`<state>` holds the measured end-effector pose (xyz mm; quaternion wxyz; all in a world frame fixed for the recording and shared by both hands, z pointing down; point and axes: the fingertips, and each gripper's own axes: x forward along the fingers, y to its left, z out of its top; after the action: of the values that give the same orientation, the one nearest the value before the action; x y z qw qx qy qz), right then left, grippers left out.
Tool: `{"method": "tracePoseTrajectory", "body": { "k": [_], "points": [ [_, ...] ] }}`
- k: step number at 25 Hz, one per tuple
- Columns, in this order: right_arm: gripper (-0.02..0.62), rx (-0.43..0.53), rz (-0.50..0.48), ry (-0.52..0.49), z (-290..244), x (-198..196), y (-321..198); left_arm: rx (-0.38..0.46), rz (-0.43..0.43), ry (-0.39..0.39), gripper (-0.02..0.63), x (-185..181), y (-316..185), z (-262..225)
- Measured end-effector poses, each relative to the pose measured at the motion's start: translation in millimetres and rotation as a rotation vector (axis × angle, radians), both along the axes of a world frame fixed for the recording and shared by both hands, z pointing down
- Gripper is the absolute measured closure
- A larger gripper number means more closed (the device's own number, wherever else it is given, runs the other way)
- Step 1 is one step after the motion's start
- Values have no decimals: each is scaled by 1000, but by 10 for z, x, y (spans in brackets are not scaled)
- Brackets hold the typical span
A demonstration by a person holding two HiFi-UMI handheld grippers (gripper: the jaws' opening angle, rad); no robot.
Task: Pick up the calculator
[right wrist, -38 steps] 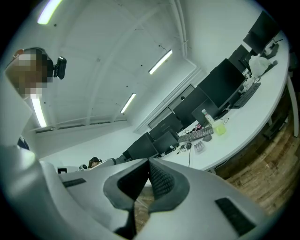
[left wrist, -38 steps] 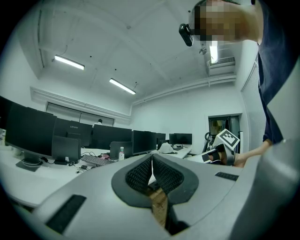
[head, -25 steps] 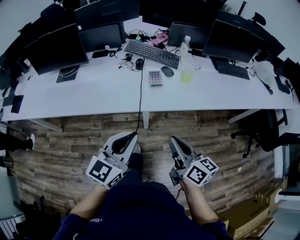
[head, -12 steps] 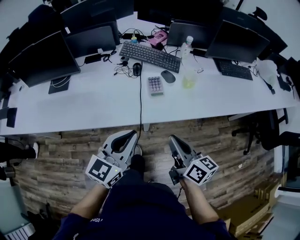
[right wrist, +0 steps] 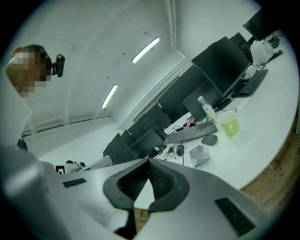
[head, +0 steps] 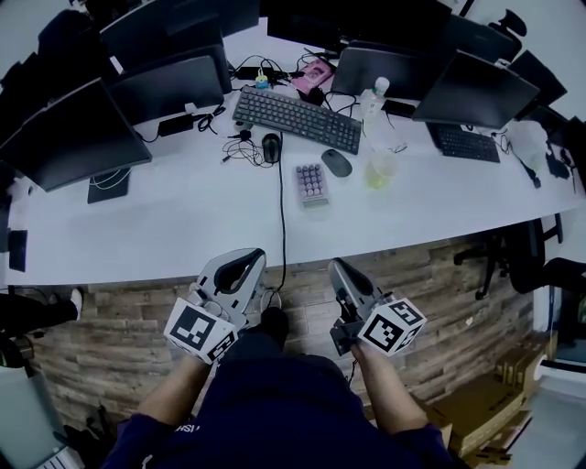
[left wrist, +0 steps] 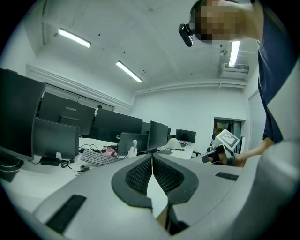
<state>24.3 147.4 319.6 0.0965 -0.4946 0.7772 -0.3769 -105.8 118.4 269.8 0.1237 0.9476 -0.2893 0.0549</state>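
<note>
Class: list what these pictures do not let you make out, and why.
Small grey calculator: key labels too small in the head view and right gripper view.
Pink object behind the black keyboard: too small to identify, head view.
Rear black monitors: cut off by the head view's top edge.

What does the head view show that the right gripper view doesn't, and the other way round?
Only the head view: the right gripper from above with its black-and-white marker cube, and a black office chair beside the desk. Only the right gripper view: long ceiling light strips, and that gripper's jaws seen close, shut with nothing between them. Both: the white desk with the small grey calculator, the black keyboard and the clear cup of yellow-green liquid.
</note>
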Motion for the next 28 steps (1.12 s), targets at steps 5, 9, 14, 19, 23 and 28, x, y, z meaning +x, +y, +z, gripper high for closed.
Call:
{"method": "tracePoseTrajectory", "body": {
  "k": [5, 9, 14, 19, 23, 28],
  "points": [
    [592, -13, 18, 7, 35, -45, -284, 0, 17, 3, 574, -44, -302, 17],
    [592, -18, 27, 12, 30, -77, -445, 4, 25, 5, 574, -78, -476, -3],
    [592, -24, 34, 15, 48, -102, -618, 5, 25, 4, 574, -127, -660, 19],
    [592, -35, 39, 20, 109, -101, -753, -1, 21, 5, 574, -155, -786, 79],
    [592, -55, 47, 22, 192, -81, -819, -14, 18, 3, 574, -153, -860, 142],
    [592, -86, 51, 20, 313, -13, -896, -30, 14, -8, 574, -96, -931, 215]
  ]
}}
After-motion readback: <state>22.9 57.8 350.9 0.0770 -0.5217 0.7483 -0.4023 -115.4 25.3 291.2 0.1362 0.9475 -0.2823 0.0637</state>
